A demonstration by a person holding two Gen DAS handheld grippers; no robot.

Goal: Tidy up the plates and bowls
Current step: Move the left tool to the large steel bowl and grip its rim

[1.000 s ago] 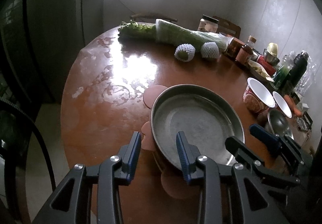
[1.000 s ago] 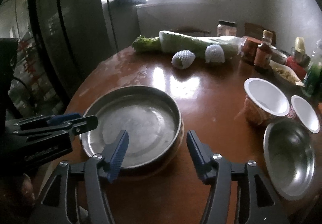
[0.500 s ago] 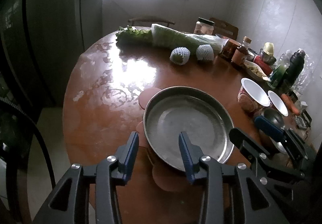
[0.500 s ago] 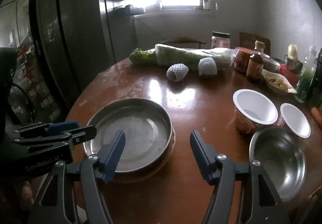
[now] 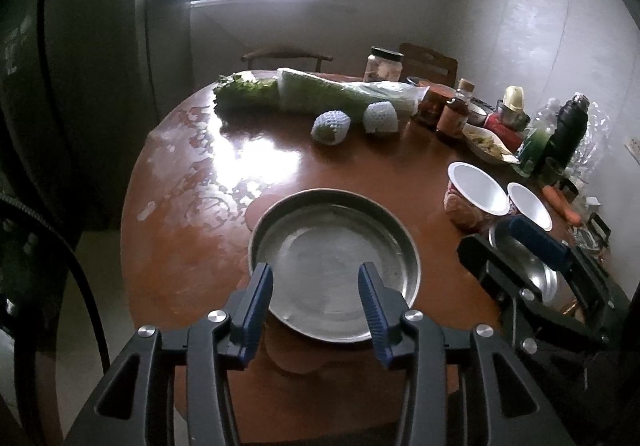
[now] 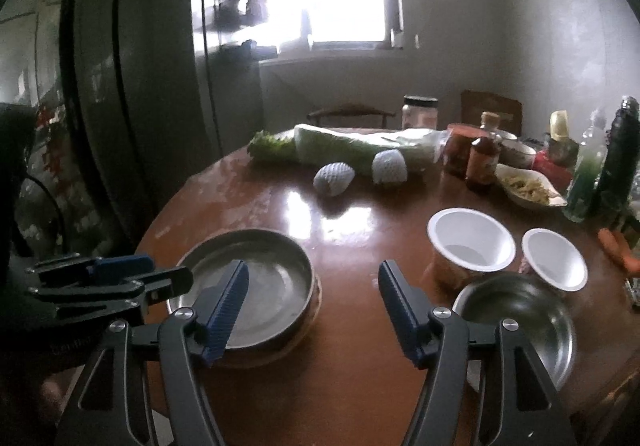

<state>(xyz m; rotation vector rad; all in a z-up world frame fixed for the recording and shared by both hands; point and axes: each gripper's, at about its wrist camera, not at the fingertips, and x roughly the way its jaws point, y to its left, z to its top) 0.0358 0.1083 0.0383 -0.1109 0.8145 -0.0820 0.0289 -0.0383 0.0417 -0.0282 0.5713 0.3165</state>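
A round metal plate [image 5: 334,258] [image 6: 264,278] rests on brown coasters near the front of the round wooden table [image 5: 192,246]. My left gripper [image 5: 316,294] is open and empty, raised above the plate's near rim. My right gripper [image 6: 314,298] is open and empty, above the table between the plate and a steel bowl [image 6: 520,322] [image 5: 524,270]. Two white paper bowls [image 6: 472,242] [image 6: 554,260] stand behind the steel bowl; in the left wrist view they are at the right [image 5: 476,187] [image 5: 528,203].
Cabbage and lettuce [image 5: 320,93], two net-wrapped fruits [image 5: 332,127], jars, sauce bottles [image 6: 482,161], a dish of food [image 6: 528,187] and a dark flask [image 5: 570,133] crowd the table's far and right side. A tall dark cabinet [image 6: 132,105] stands at left.
Both grippers have lifted and drawn back from the table. The left jaws, earlier straddling the plate's rim, are wider apart and above it. The plate stays put.
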